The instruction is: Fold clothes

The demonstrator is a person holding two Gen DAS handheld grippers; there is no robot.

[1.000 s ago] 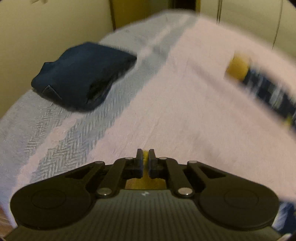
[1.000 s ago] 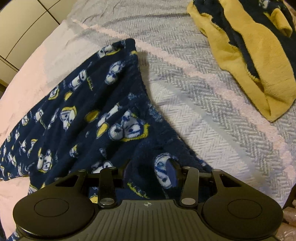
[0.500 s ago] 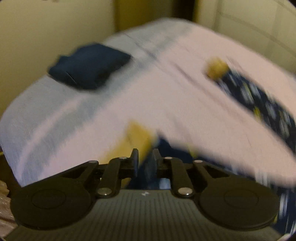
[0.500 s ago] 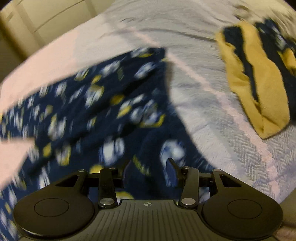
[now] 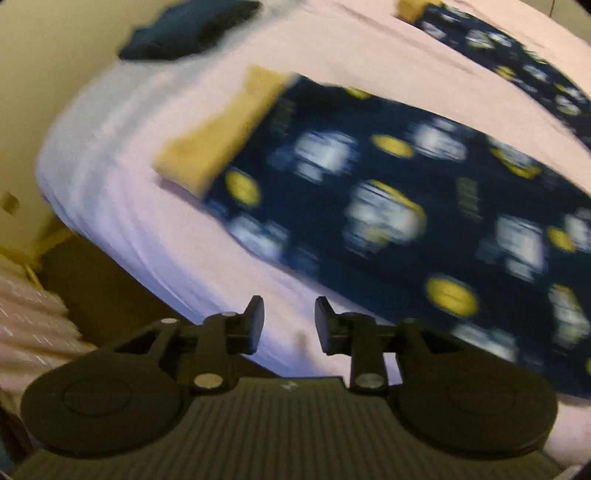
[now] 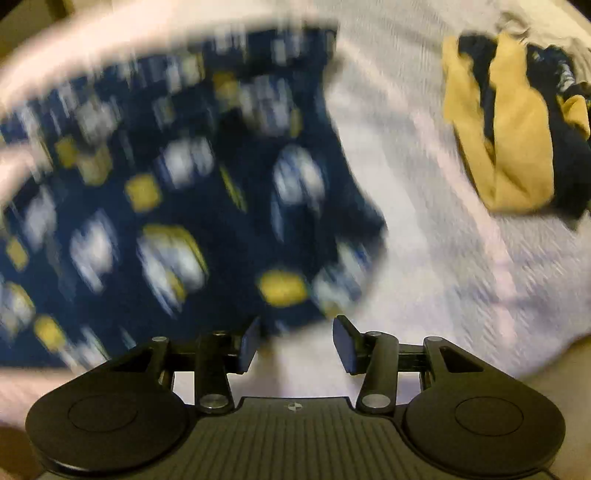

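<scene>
Soft, light fleece pyjama trousers [image 5: 388, 206] on bed [image 5: 122, 155]; best pinched at yellow cuff [image 5: 218, 133] (thicker there). Left hand-held gripper [image 5: 288, 325] just spreading, empty; right hand-held gripper [image 6: 295, 345] spread, empty

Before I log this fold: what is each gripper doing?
Left gripper: open, empty, jaws just opened.
Right gripper: open, nothing gripped, beside the patterned pyjama trousers.

The pyjama trousers [image 5: 388, 192] are dark navy fleece scattered with white and yellow cartoon blotches — blurred here — and end in a mustard-yellow cuff [image 5: 218, 136]. The bedspread [image 6: 443, 236] is pale lilac-pink with grey-white herringbone bands. A crumpled garment [image 6: 509, 125] shows mustard yellow against navy — and the folded cloth [image 5: 184, 33] is plain dark blue.
</scene>
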